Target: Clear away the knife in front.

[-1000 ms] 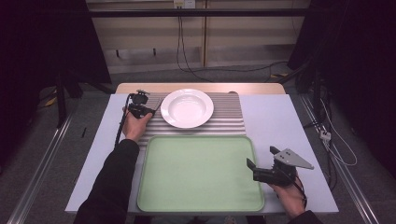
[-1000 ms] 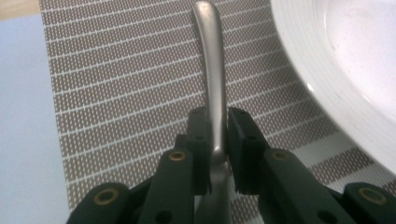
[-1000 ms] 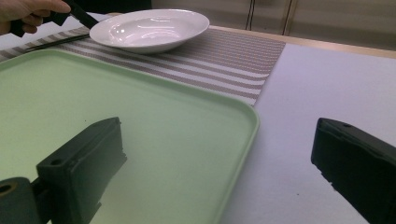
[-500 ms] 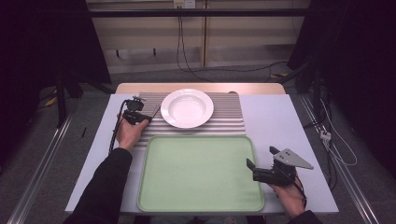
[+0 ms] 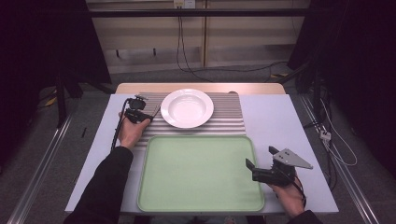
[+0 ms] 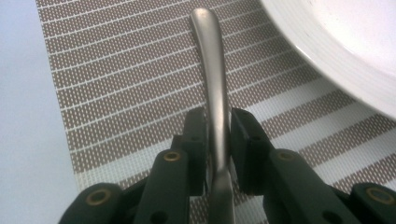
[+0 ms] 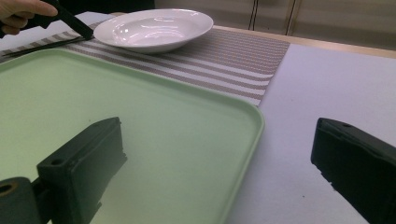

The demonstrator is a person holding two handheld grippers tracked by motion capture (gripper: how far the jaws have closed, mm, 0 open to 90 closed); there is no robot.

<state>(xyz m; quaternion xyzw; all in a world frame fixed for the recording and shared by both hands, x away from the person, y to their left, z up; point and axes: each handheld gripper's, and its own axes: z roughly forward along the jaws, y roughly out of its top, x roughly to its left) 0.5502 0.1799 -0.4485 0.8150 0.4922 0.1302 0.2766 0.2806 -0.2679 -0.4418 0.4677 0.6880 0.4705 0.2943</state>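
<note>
**Holding a metal handle beside the white plate**

Sitting on the pale worktop (image 5: 280, 121) are a striped mat (image 5: 229, 116) at the far side and a big green tray (image 5: 201, 172) at the near side. The tray's far edge lies just at the near edge of the mat. A white plate (image 5: 187, 108) sits on the mat, and nothing is in it.

The left hand-held gripper (image 5: 138, 113) is over the left part of the mat, just beside the plate. Its two black jaws are squeezed onto a shiny metal handle (image 6: 212, 88). In the left gripper view the handle runs straight out between the jaws, over the brown and white stripes, with the rim of the plate close by at the upper right. What kind of tool the handle belongs to I cannot tell, for its other end is hidden under the gripper. The person's left hand (image 5: 130, 133) holds this gripper, and a dark sleeve (image 5: 100, 186) runs back to the near edge of the worktop.

The right hand-held gripper (image 5: 250, 167) is at the near right, at the right edge of the tray. Its jaws are spread wide apart and hold nothing. In the right gripper view one jaw hangs over the green tray and the other over the bare worktop. The plate and the other gripper show far off in that view.
</note>
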